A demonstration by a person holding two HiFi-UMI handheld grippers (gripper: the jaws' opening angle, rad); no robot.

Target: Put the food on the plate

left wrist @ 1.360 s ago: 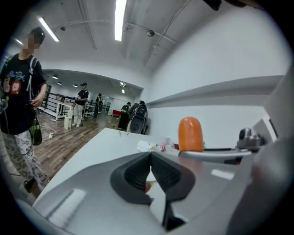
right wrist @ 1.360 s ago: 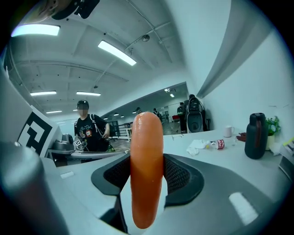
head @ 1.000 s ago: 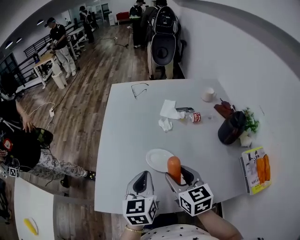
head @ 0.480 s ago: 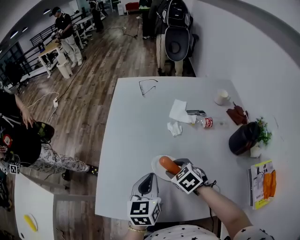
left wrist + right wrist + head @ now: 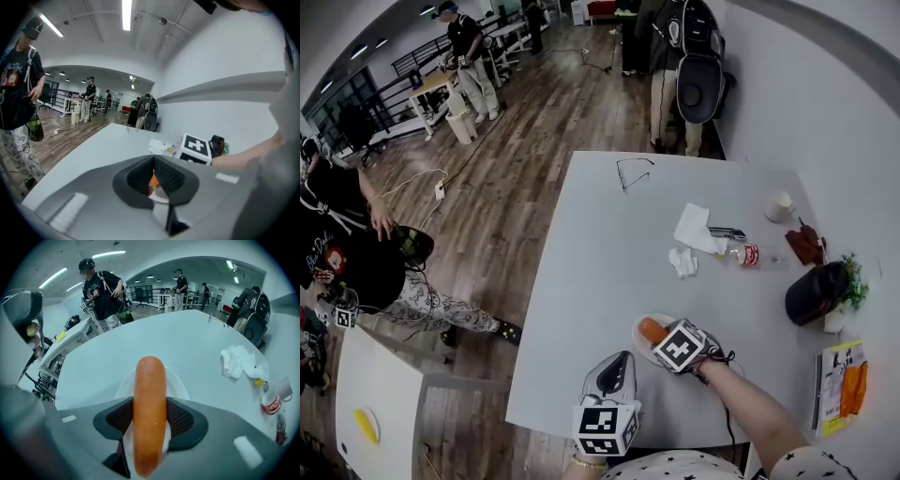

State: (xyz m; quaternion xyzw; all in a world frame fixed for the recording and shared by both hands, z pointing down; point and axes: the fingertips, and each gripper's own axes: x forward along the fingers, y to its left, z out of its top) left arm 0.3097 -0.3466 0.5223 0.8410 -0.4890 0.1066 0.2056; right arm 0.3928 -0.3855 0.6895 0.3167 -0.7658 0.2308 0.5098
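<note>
An orange sausage [image 5: 150, 404] is clamped between the pads of my right gripper [image 5: 150, 420], which points steeply down. Its far end hangs over a small white plate [image 5: 176, 380]. In the head view the sausage [image 5: 652, 330] lies across the plate [image 5: 639, 345] near the table's front edge, with the right gripper [image 5: 663, 336] on it. My left gripper [image 5: 617, 364] hovers just left of the plate. Its jaws meet with nothing between them in the left gripper view [image 5: 153, 176], where the right gripper's marker cube [image 5: 196, 146] shows beyond.
Further back on the grey table [image 5: 591, 281] lie crumpled tissues [image 5: 682, 261], a napkin [image 5: 694, 228], a small bottle [image 5: 750, 255], a cup [image 5: 779, 205] and glasses [image 5: 634, 172]. A black pot with a plant [image 5: 817, 292] and a book [image 5: 839, 386] sit at the right. People stand at the left.
My right gripper has come down and tipped forward with the sausage, from upright above the table's edge to low over the plate. The left gripper has shifted only a little.
</note>
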